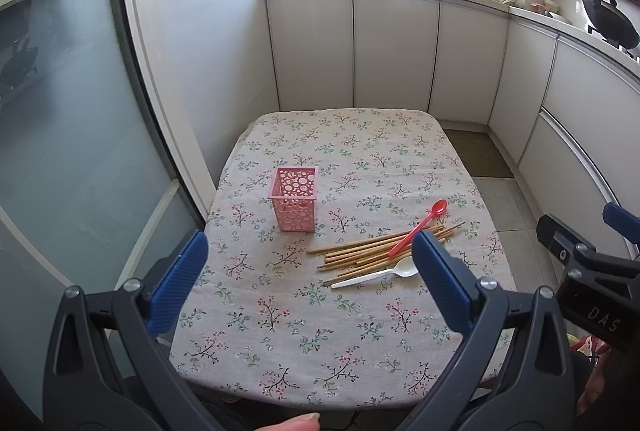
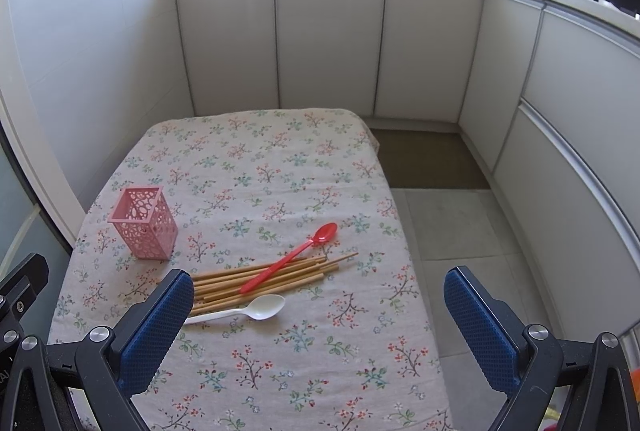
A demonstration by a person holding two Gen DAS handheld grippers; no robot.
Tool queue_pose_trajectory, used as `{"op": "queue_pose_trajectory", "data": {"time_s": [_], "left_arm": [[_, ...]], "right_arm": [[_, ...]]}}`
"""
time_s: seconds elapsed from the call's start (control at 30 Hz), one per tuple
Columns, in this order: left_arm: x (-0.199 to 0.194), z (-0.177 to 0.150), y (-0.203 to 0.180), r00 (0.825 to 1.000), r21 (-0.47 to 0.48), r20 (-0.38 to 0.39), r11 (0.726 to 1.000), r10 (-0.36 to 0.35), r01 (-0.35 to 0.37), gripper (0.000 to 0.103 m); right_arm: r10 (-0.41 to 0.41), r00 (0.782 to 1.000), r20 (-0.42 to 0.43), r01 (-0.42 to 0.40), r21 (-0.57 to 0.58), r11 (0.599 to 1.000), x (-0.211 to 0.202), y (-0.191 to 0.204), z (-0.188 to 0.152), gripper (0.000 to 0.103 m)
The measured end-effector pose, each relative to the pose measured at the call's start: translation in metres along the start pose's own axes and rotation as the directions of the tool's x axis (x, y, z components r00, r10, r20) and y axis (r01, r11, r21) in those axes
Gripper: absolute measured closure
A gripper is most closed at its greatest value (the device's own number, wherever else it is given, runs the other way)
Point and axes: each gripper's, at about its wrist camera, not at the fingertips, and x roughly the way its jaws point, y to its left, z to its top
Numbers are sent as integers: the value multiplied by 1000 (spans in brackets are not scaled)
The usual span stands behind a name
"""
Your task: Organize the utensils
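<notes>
A pink perforated holder [image 1: 295, 205] [image 2: 145, 227] stands upright and empty on the floral tablecloth [image 1: 320, 331] [image 2: 280, 351]. To its right lies a pile of several wooden chopsticks [image 1: 360, 251] [image 2: 224, 285]. A red spoon [image 1: 420, 227] [image 2: 288, 259] lies across them. A white spoon [image 1: 380, 273] [image 2: 244, 312] lies just in front. My left gripper [image 1: 310, 285] is open and empty, above the table's near part. My right gripper [image 2: 318, 329] is open and empty, near the pile; its left finger hides the chopsticks' near ends. The right gripper's body also shows in the left wrist view [image 1: 588, 271].
White kitchen cabinets [image 1: 392, 51] [image 2: 328, 39] run behind and to the right of the table. A glass sliding door [image 1: 60, 151] is at the left. Tiled floor [image 2: 452, 231] and a brown mat [image 2: 424, 159] lie to the right.
</notes>
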Motion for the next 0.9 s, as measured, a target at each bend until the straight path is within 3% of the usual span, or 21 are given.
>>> {"op": "queue_pose_trajectory", "data": {"time_s": [0.9], "left_arm": [[0, 0, 2, 1000, 0, 4, 1000, 10, -10, 1]], "right_arm": [[0, 1000, 3, 0, 1, 1000, -1, -1, -1, 0]]}}
